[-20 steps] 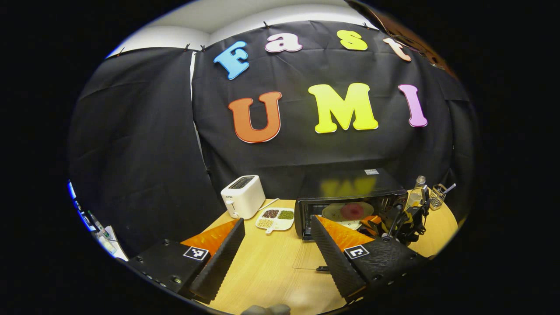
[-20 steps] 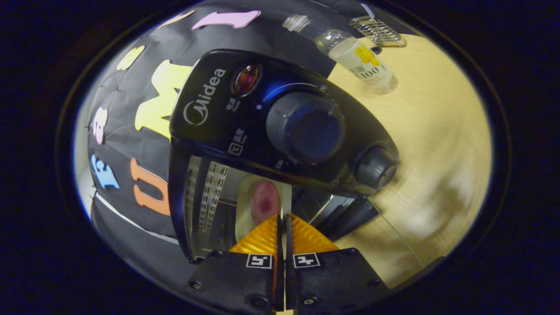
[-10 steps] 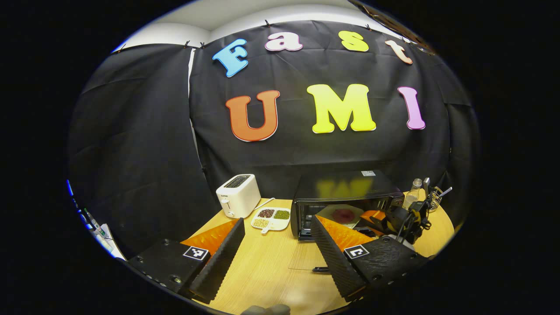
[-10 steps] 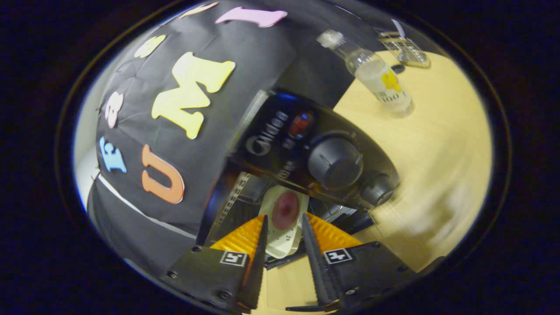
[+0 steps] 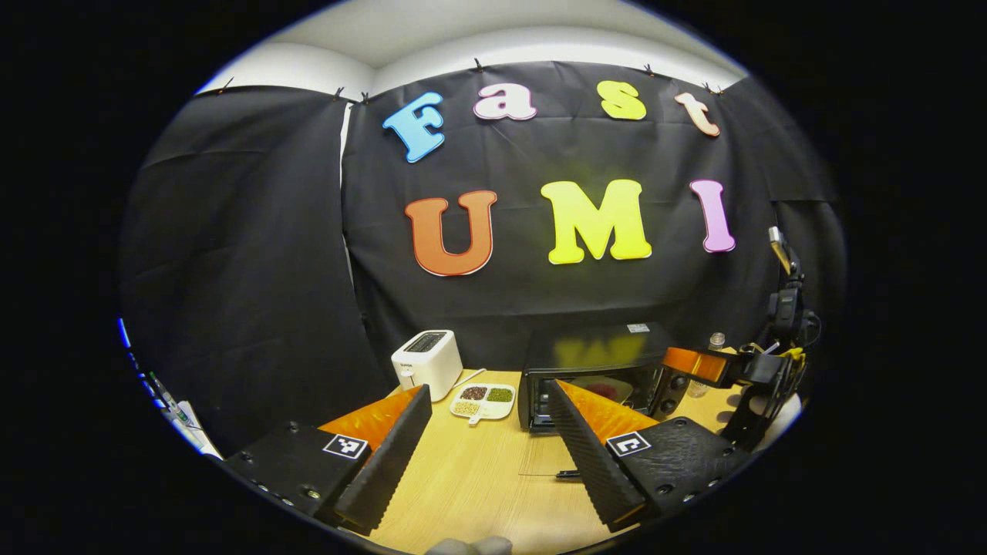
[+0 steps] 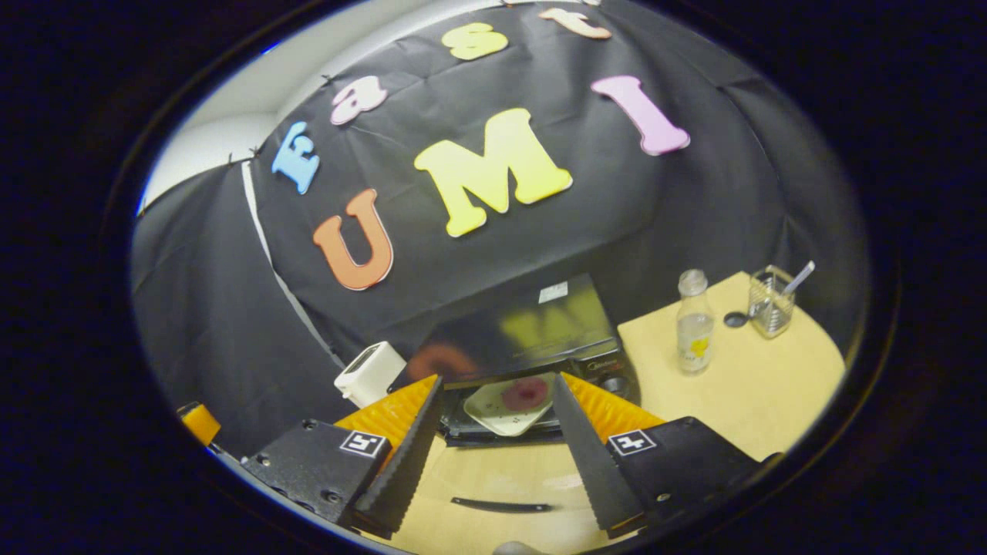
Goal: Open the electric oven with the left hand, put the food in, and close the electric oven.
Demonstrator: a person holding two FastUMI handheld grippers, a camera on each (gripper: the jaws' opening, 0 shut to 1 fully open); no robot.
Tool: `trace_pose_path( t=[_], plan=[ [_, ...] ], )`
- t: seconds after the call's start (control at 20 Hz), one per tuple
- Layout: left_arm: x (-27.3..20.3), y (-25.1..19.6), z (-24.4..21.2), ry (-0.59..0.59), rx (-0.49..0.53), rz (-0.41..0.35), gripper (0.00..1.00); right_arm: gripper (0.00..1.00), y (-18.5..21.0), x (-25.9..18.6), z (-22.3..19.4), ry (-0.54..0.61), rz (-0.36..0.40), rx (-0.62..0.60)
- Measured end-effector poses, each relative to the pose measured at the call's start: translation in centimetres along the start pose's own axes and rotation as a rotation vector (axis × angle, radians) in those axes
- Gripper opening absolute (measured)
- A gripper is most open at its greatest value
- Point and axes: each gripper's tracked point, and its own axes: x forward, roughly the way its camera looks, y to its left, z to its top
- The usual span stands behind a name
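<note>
Food, a reddish round piece, is lying on a pale square plate inside the electric oven, which is standing at the far middle of the wooden table against the black booth wall. In the right gripper view the oven door is lying open and flat toward the near side, its dark handle showing as a thin bar on the near edge. The right gripper is hanging above and near the oven's front with its fingers spread wide apart and holding nothing; the plate is showing between them but farther off, untouched.

In the left gripper view the left gripper is hovering over the near part of the table, its fingers also standing wide apart and empty. Beyond it the oven is sitting with its mouth facing near, and the right gripper is showing at the oven's right, raised off the table.

Left of the oven a white toaster is standing, and a small divided dish of beans is lying just near and right of it. Right of the oven a clear bottle is standing upright, and farther right a wire holder is sitting by a small dark cap.
</note>
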Motion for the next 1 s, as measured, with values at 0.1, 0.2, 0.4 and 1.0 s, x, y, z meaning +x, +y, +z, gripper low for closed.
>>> trace_pose_path(
  t=[0.1, 0.2, 0.4, 1.0],
  plan=[
    [-0.8, 0.4, -0.2, -0.014, -0.006, -0.024, 0.96, 0.96, -0.3, -3.4, 0.3, 0.008, -0.034, -0.051],
    [-1.4, 0.5, -0.4, -0.026, -0.015, -0.053, 0.96, 0.95, -1.3, -6.7, 1.1, -0.001, -0.092, -0.102],
    [-1.8, -0.1, -1.1, -0.035, -0.02, -0.11, 0.96, 0.95, -4.4, -12.0, 4.0, -0.067, -0.224, -0.221],
    [-0.2, -8.2, -11.1, 0.113, 0.037, -0.235, 0.96, 0.96, -8.9, -20.6, 7.2, -0.1, -0.342, -0.351]
  ],
)
